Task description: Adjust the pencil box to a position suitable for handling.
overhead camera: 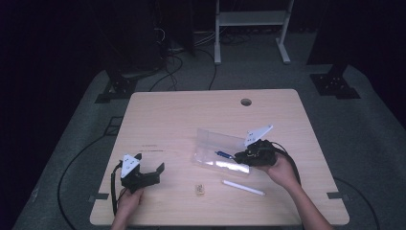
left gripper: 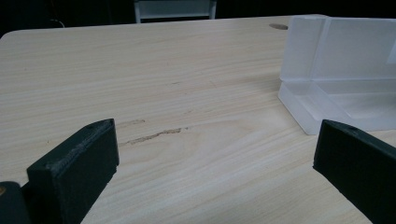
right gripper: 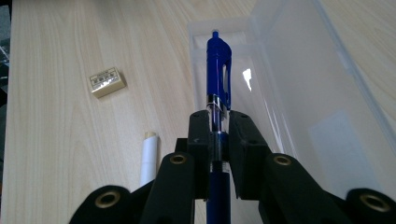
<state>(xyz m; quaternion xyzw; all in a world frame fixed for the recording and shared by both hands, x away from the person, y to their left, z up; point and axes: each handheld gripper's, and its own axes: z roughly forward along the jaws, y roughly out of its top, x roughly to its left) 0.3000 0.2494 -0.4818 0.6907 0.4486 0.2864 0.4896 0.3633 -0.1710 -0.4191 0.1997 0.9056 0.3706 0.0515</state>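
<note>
- We see the right gripper [right gripper: 217, 128] clamped on a blue pen [right gripper: 218, 79], its jaws pressed against the barrel from both sides.
- The pen points forward over the open clear plastic box [right gripper: 299, 93], its clipped end above the box's tray near the far short wall; we cannot quite tell whether the tip touches the bottom.
- In the high view the right gripper [overhead camera: 238, 156] sits at the box's [overhead camera: 215, 141] right end, and the pen [overhead camera: 223, 154] shows as a small blue streak inside it.
- The box lies on the wooden surface [overhead camera: 191, 115] with its lid standing open.
- A white stick [overhead camera: 242, 187], perhaps a pencil or chalk, lies on the surface just in front of the box, and a small tan eraser [overhead camera: 200, 189] lies to its left.
- The left gripper [overhead camera: 149, 168] rests low near the surface's front left part, well apart from the box, its jaws spread wide with nothing between them.
</note>
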